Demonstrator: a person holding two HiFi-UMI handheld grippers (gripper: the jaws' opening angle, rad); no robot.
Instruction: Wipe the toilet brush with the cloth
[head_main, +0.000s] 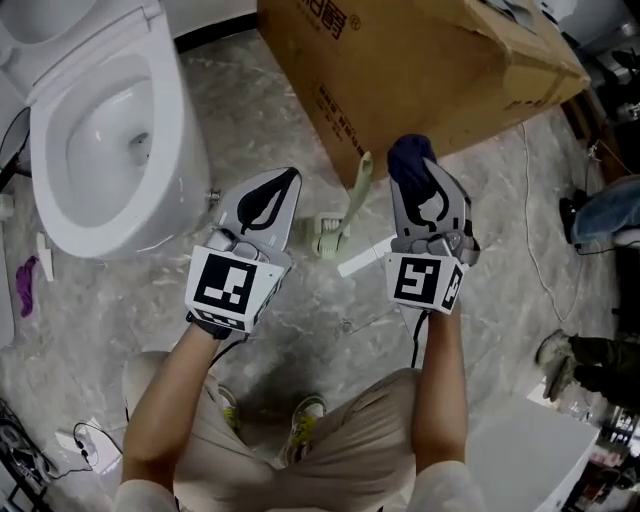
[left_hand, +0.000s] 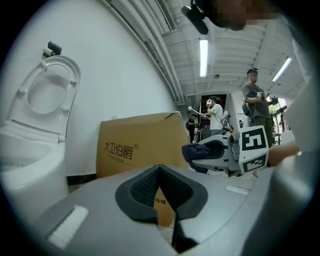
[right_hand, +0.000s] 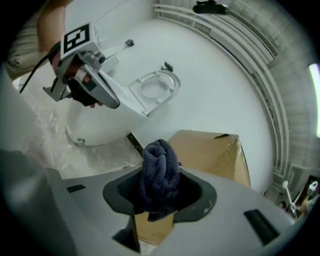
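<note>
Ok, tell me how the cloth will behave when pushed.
The cloth looks soft and floppy: it sits bunched in folds between the jaws. Probably light, since a pinch holds it. Its knit surface likely grips rather than slips.

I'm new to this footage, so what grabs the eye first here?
The right gripper clamps a balled dark cloth, centre right. The pale-green brush sits on the floor between it and the shut, empty left gripper. An open white toilet stands upper left, a cardboard box upper middle.
</note>
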